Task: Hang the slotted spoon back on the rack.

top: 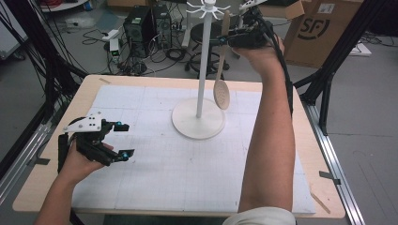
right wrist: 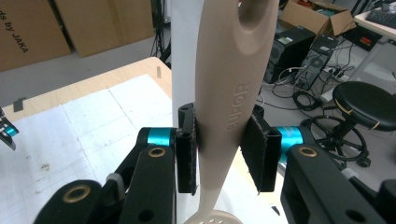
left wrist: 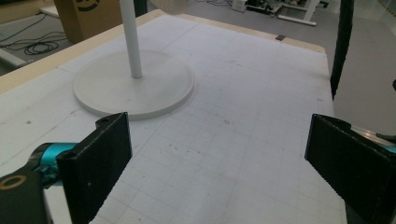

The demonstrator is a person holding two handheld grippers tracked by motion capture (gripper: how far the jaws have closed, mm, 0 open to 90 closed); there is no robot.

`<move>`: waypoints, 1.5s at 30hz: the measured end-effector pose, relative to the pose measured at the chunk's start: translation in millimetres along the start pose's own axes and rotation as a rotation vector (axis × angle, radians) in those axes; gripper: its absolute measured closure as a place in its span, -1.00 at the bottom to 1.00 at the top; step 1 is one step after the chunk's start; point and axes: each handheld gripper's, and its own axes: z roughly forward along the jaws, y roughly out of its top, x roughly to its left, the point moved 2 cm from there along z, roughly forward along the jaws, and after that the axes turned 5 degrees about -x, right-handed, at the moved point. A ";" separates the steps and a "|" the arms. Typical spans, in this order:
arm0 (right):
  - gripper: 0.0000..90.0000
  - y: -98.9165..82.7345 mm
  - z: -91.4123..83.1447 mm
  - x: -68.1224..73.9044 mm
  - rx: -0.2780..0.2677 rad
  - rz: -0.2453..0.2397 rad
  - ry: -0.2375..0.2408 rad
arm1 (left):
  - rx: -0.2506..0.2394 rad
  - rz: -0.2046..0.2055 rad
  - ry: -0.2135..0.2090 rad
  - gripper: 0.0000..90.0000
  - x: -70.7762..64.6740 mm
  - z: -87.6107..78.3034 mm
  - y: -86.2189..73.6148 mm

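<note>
A beige slotted spoon hangs upright beside the white stand's pole, its perforated bowl low over the round base. My right gripper is raised high and shut on the spoon's handle, close under the stand's hooked top. The hole at the handle's end is level with the pole behind it. My left gripper rests open at the mat's left side, with nothing between its jaws, facing the stand's base.
The table carries a white gridded mat. The person's right forearm crosses the right half of the mat. Behind the table are a stool, computer cases, cables and a cardboard box.
</note>
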 end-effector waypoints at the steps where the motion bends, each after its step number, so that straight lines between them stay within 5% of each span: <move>1: 0.50 -0.2 0.8 0.4 0.002 0.004 -0.001 | -0.002 -0.001 0.000 -0.82 -0.1 -0.2 0.0; 6: 0.28 0.2 -5.2 0.2 -0.095 0.037 0.000 | -0.002 0.000 -0.001 -0.82 -0.3 0.0 0.1; 21: 0.26 -37.7 -22.8 6.5 -0.096 0.044 0.036 | -0.015 -0.010 -0.017 -0.85 -2.8 -0.7 0.6; 28: 0.20 -61.5 -31.8 17.4 -0.116 0.041 0.080 | -0.016 -0.013 -0.016 -0.85 -5.0 -1.3 0.1; 45: -0.01 -77.9 -42.2 55.4 -0.185 -0.019 0.228 | -0.010 -0.021 -0.010 -0.85 -5.8 -0.2 -2.2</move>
